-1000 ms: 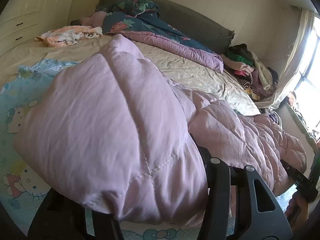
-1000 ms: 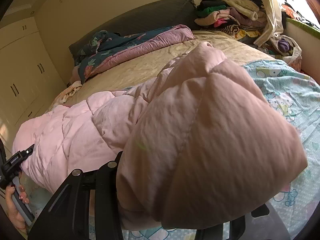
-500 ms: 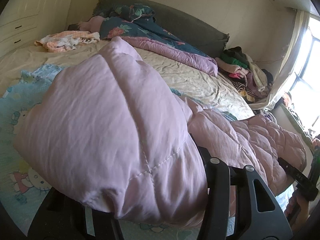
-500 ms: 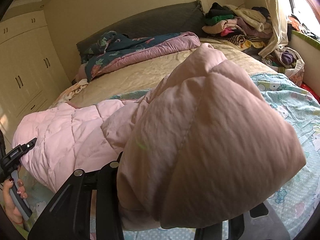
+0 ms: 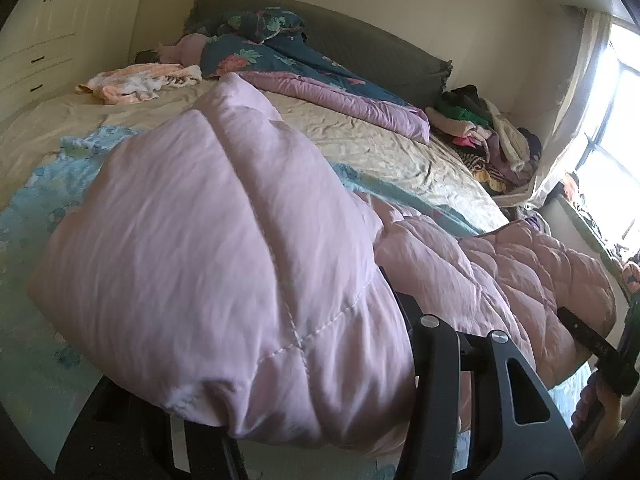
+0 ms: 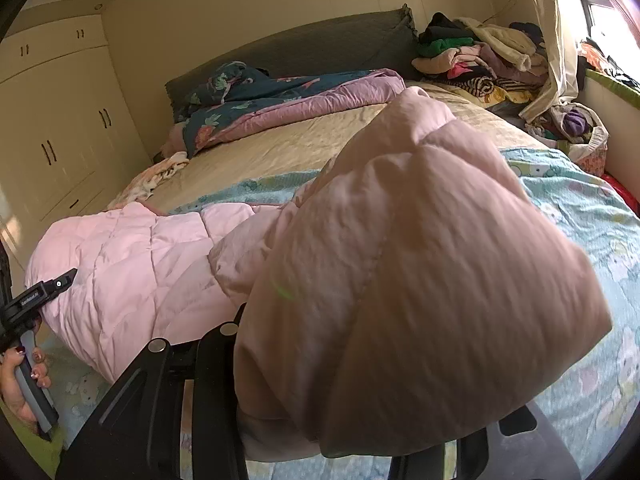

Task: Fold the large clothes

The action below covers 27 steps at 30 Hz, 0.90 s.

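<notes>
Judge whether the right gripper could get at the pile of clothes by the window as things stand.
Probably not: the right gripper is shut on the pink quilt, whose bulk fills the space ahead of it, and the clothes pile lies across the bed.

Puffy pink quilted coat (image 5: 224,248) bunched up, draped across the bed

Left gripper (image 5: 288,420) fingers clamped, pitched downward; right gripper (image 6: 340,432) likewise clamped, pitched downward.
</notes>
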Motion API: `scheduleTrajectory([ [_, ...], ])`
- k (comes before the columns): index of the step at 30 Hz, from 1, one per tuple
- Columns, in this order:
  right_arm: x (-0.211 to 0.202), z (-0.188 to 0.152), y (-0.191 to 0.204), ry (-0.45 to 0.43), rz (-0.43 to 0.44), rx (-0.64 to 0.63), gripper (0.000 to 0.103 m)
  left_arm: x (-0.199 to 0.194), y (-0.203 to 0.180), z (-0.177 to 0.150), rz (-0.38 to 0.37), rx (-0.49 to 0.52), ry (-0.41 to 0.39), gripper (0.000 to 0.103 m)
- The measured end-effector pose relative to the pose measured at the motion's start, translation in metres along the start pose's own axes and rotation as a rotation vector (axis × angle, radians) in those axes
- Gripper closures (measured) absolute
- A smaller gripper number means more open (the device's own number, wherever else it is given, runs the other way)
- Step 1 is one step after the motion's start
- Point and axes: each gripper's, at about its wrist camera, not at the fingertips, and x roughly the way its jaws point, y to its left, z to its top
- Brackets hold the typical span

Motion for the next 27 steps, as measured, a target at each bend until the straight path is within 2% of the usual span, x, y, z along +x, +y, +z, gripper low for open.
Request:
scheduleTrajectory([
  [11, -0.042, -0.039, 0.005, 0.007, 0.005, 0.002, 0.067, -0.041, -0.001, -0.038, 0.011, 0.021, 0.006, 0.06],
  [17, -0.054, -0.059, 0.001, 0.028, 0.008, 0.032, 0.066, -0.048, 0.005, -0.056, 0.026, 0.021, 0.025, 0.058],
  [22, -0.051, -0.077, -0.01, 0.064, 0.009, 0.101, 0.059, -0.046, 0.012, -0.066, 0.039, 0.013, 0.048, 0.055],
  [27, -0.041, -0.086, -0.027, 0.107, 0.018, 0.194, 0.045, -0.039, 0.019, -0.073, 0.049, -0.003, 0.076, 0.047],
])
